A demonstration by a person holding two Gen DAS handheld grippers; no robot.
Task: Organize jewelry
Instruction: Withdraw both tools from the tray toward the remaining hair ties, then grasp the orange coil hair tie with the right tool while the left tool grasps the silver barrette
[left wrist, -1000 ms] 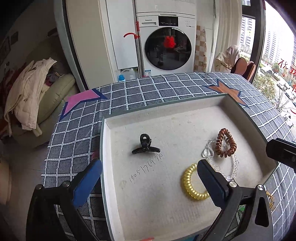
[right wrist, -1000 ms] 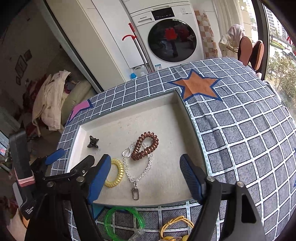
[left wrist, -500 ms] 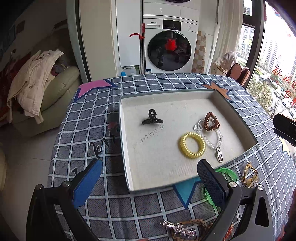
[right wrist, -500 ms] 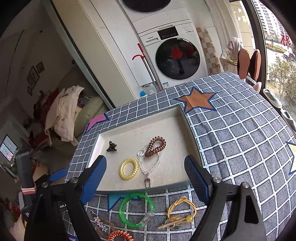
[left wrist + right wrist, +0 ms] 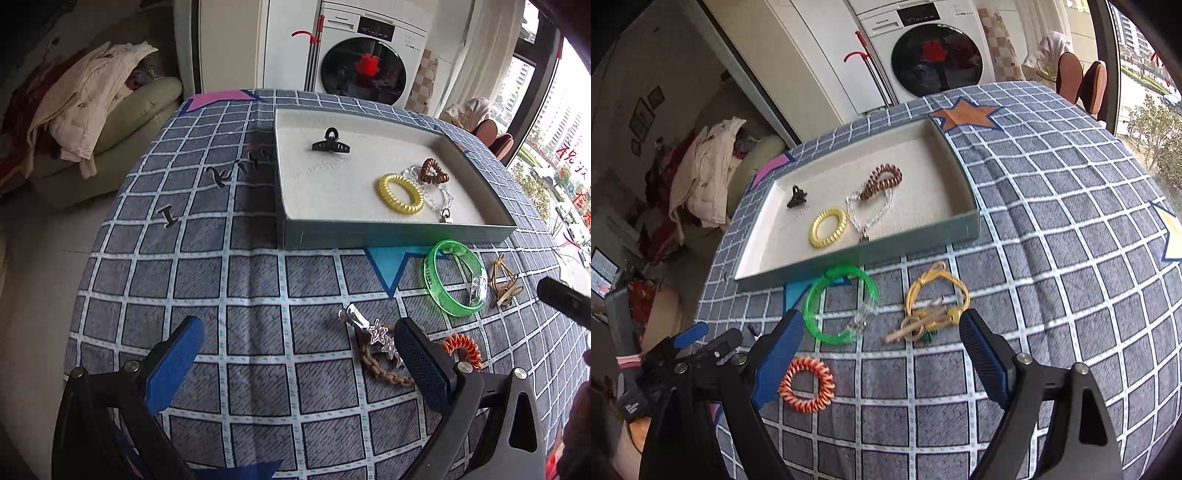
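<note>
Nearest the cameras, both grippers hang above the checked tablecloth (image 5: 258, 295) with nothing between their blue pads: the left gripper (image 5: 295, 354) is spread wide, and the right gripper (image 5: 882, 339) is spread wide too.

Five pieces lie loose on the cloth in front of the tray. Just by the left gripper's right finger sit one silver star clip (image 5: 373, 330) and one brown braided band (image 5: 380, 369), overlapping each other. Next to them is one orange spiral hair tie (image 5: 807, 384), close beside the right gripper's left finger. A little farther on lie one green bangle (image 5: 842, 302) and one tangle of yellow cord bracelet (image 5: 936, 299) with a small wooden peg — the two side by side, the bangle's far edge near the tray wall.

Beyond them sits one shallow grey tray (image 5: 923, 236), holding four pieces: one yellow spiral hair tie (image 5: 400, 194), one clear bead chain (image 5: 439, 195) with a metal clasp, one brown spiral hair tie (image 5: 434, 175) resting on the chain's far end, and one black claw clip (image 5: 330, 144) set apart toward the far left corner.

Farthest back — one washing machine (image 5: 369, 70) and one sofa heaped with clothes (image 5: 92, 92).
</note>
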